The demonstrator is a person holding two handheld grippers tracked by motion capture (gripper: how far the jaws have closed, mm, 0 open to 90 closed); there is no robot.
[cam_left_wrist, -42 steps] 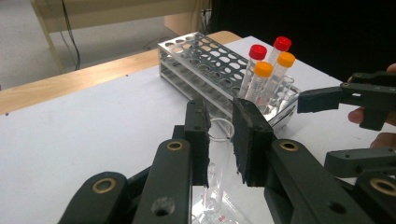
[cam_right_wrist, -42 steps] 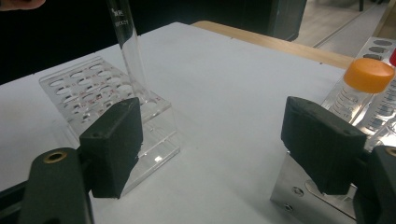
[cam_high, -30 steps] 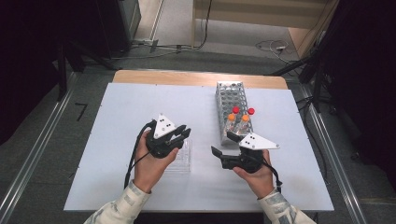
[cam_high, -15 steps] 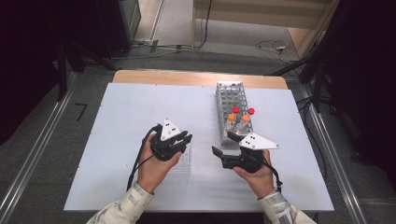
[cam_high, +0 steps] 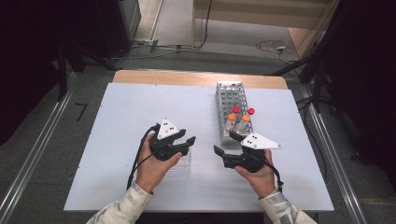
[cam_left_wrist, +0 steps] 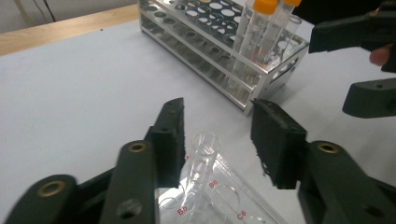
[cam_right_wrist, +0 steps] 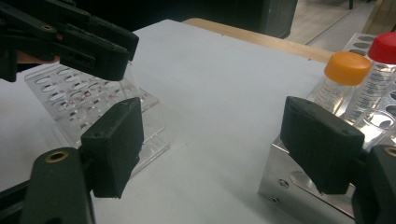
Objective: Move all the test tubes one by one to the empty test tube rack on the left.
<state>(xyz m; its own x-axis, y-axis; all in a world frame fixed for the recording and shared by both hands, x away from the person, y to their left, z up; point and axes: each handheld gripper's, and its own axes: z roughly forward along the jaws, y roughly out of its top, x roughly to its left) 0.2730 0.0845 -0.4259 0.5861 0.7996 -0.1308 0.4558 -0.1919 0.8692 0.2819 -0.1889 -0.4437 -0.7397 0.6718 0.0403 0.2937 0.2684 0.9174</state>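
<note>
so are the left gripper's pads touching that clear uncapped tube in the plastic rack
Apart. The left gripper view shows the left gripper with jaws just opened, bare gaps between both pads and the clear tube standing in the clear plastic rack.

table [cam_high: 140, 116]: pale blue-white | metal rack [cam_high: 229, 95]: silver | tube caps [cam_high: 243, 111]: two red, two orange | plastic rack [cam_right_wrist: 70, 100]: clear, red lettering | jaws: black

Red hole labels printed on clear plastic tube rack [cam_left_wrist: 219, 186] read "B5", "B6", "C6" in left gripper view. Red marks on same rack in right gripper view stayed too blurred to read.
</note>
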